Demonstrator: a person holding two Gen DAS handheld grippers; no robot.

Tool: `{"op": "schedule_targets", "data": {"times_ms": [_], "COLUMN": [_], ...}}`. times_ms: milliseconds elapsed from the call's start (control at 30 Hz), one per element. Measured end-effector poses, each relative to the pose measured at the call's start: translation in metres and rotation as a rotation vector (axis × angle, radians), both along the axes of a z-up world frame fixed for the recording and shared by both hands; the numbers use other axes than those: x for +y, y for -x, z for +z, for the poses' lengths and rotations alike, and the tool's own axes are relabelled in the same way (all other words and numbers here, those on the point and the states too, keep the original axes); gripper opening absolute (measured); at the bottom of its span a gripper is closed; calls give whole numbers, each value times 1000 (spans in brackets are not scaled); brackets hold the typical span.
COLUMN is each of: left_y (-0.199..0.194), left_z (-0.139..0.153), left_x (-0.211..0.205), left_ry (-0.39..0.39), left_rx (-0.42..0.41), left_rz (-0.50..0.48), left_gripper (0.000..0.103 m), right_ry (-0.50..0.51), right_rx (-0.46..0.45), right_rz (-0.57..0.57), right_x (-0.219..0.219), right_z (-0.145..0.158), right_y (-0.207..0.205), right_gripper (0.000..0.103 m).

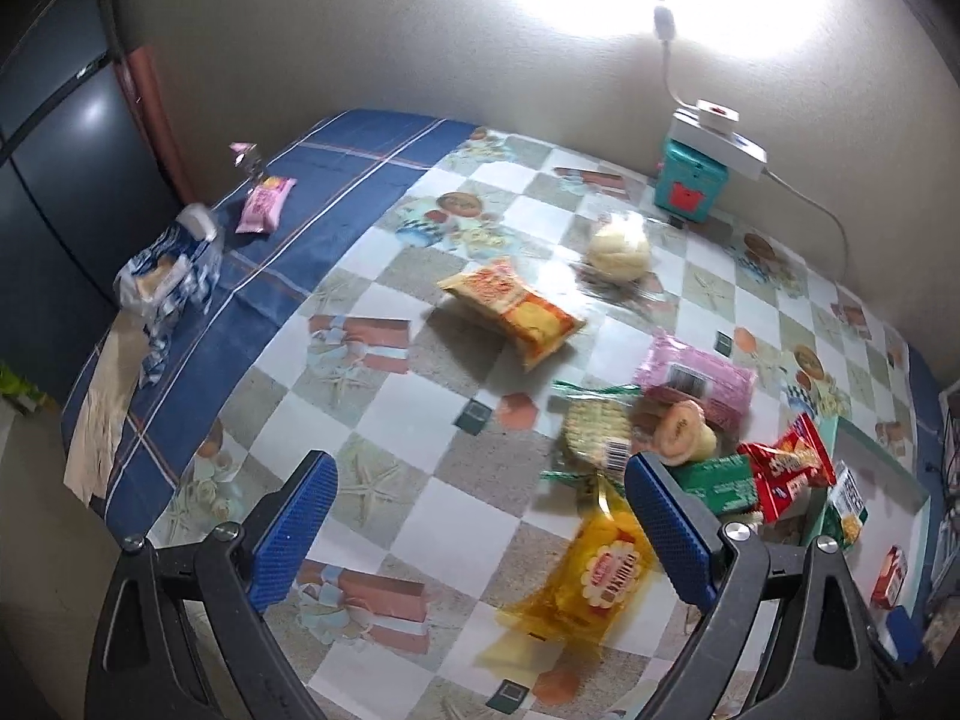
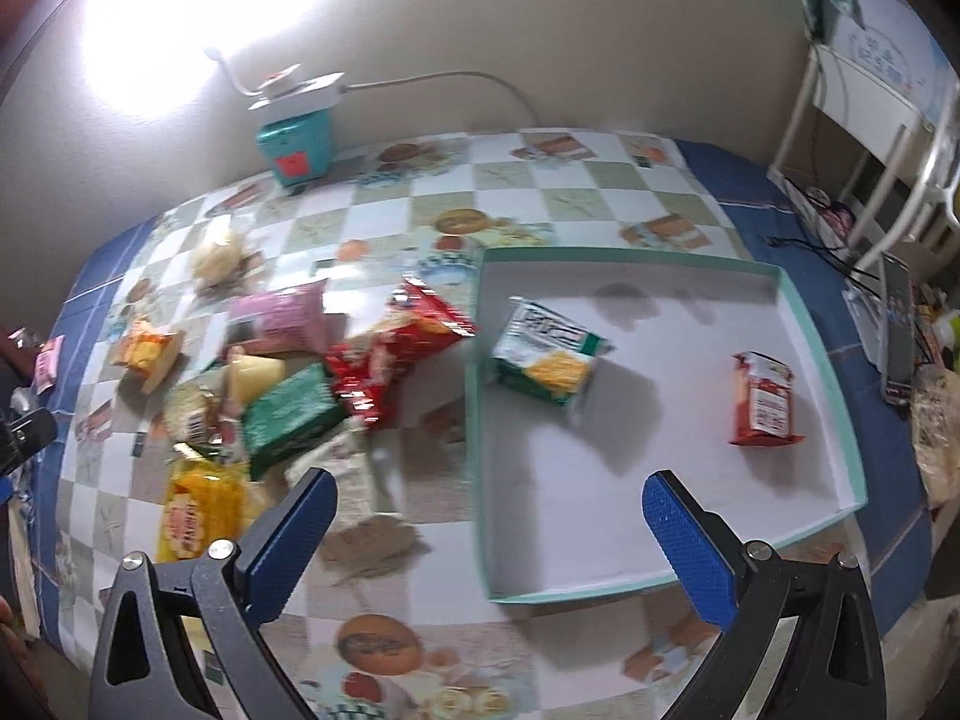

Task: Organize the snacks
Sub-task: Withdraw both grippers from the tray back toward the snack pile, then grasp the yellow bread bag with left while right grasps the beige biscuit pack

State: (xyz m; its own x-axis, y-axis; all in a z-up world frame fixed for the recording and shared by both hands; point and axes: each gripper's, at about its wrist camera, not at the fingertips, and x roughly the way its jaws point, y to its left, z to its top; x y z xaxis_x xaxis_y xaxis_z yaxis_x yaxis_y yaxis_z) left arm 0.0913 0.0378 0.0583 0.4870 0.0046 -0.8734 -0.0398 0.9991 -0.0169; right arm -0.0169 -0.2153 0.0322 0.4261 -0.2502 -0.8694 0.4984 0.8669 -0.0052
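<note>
I see open white floor across most of the shallow tray (image 2: 660, 480), with only a green packet (image 2: 549, 354) and a red packet (image 2: 763, 399) inside, well apart. Left of the tray's low wall, a crowded snack pile (image 2: 288, 396) blocks passage. Bare tablecloth (image 1: 432, 492) lies open beneath my left gripper (image 1: 480, 516).

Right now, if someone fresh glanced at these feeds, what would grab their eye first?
Probably the glaring lamp light on the back wall, then the jumbled snack pile mid-table. Right of it sits the shallow box, nearly bare: only a green packet and a red packet inside. Both grippers, left and right, hang open and hold nothing.
</note>
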Motion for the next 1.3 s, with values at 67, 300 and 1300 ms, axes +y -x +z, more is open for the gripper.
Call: {"op": "schedule_targets", "data": {"times_ms": [67, 300, 1300], "left_y": [-3, -10, -12], "left_z": [-1, -11, -105], "left_x": [10, 33, -65], "left_ry": [11, 36, 57], "left_rx": [5, 46, 366], "left_rz": [21, 84, -193], "left_gripper": [97, 97, 97], "right_ry": [-3, -46, -105], "right_rx": [-6, 6, 151], "right_rz": [23, 75, 188], "right_x": [10, 33, 42], "right_z": [0, -10, -71], "right_y": [-5, -22, -40], "right_gripper": [103, 103, 101]}}
